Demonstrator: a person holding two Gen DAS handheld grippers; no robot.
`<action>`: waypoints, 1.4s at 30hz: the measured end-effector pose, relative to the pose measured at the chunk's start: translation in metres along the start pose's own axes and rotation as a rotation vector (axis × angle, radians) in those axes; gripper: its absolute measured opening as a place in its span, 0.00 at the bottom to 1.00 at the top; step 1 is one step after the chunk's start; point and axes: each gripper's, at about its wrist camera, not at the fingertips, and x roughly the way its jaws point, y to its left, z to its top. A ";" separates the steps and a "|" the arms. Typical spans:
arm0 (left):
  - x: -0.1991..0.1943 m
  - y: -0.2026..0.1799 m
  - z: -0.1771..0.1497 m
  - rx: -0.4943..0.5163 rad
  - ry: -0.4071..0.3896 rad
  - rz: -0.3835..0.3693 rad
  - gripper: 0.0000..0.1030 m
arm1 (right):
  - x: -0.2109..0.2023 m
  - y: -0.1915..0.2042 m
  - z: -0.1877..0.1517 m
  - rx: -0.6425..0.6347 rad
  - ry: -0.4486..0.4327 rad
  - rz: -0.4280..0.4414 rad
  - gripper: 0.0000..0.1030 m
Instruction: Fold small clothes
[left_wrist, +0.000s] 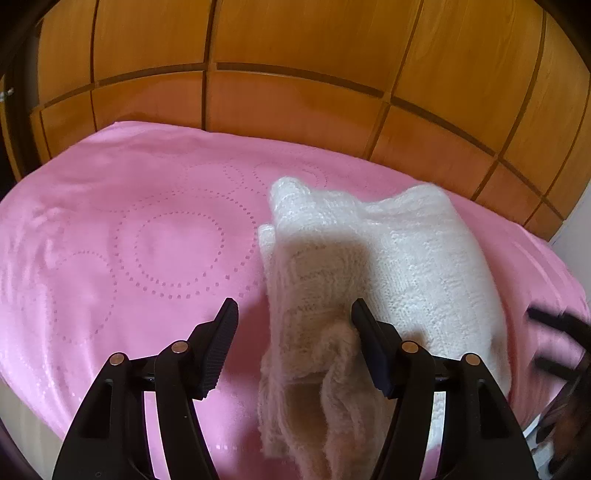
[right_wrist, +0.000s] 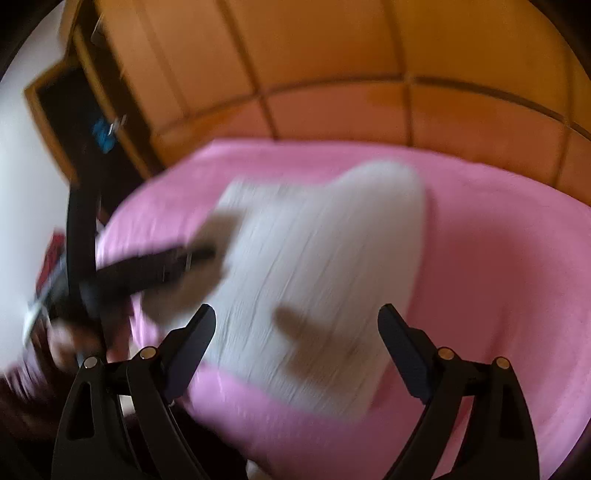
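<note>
A white knit garment lies bunched and partly folded on the pink blanket. My left gripper stands open over the garment's near left edge. A fluffy fold rises between its jaws and brushes the right finger, while the left finger is clear of it. In the blurred right wrist view the garment fills the middle. My right gripper hangs open just above the garment's near end, with nothing gripped. The left gripper's black fingers show there at the garment's left edge.
Wooden wardrobe panels rise right behind the bed. The blanket's edge drops off at the near left. A dark opening in a wooden frame and a white wall lie to the left. The right gripper's blurred fingers enter at the right edge.
</note>
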 end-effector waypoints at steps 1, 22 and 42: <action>-0.001 -0.001 0.000 0.000 -0.002 0.002 0.61 | -0.003 -0.003 0.006 0.015 -0.021 -0.014 0.87; 0.007 -0.002 -0.012 0.021 0.000 0.018 0.71 | 0.100 0.007 0.051 -0.063 0.040 -0.230 0.88; 0.034 0.055 -0.026 -0.175 0.077 -0.296 0.73 | 0.053 -0.094 0.023 0.325 0.004 -0.001 0.98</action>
